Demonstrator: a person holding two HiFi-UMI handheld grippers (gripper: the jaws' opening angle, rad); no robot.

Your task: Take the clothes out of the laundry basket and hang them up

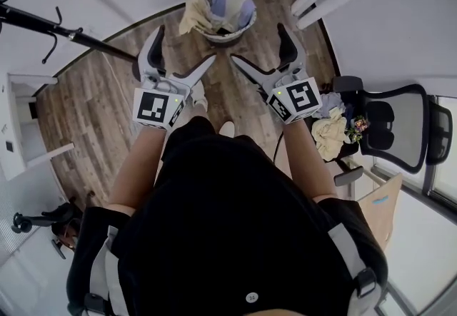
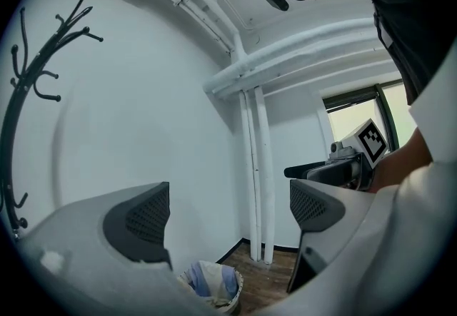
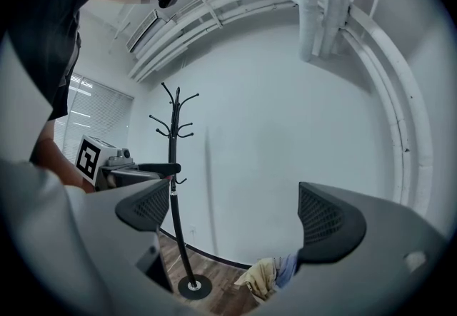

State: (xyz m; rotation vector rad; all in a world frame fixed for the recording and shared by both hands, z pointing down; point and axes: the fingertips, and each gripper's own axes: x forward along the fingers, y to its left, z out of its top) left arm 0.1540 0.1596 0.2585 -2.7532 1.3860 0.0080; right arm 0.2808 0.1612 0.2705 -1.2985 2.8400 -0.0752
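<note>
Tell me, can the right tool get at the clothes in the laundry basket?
Probably yes. The right tool is open and empty, the clothes sit heaped at the top of the laundry basket, and only bare floor lies between them. It would have to move forward and down.

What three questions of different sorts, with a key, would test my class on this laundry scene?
1. True or false: the right gripper is shut on a garment.
2. Where does the laundry basket stand? A. on the wood floor; B. on a chair seat; C. on a desk.
3. Name the tall black thing standing to the left of the laundry basket.
Key: 1 false, its jaws stand apart with nothing between them; 2 A; 3 the coat stand.
</note>
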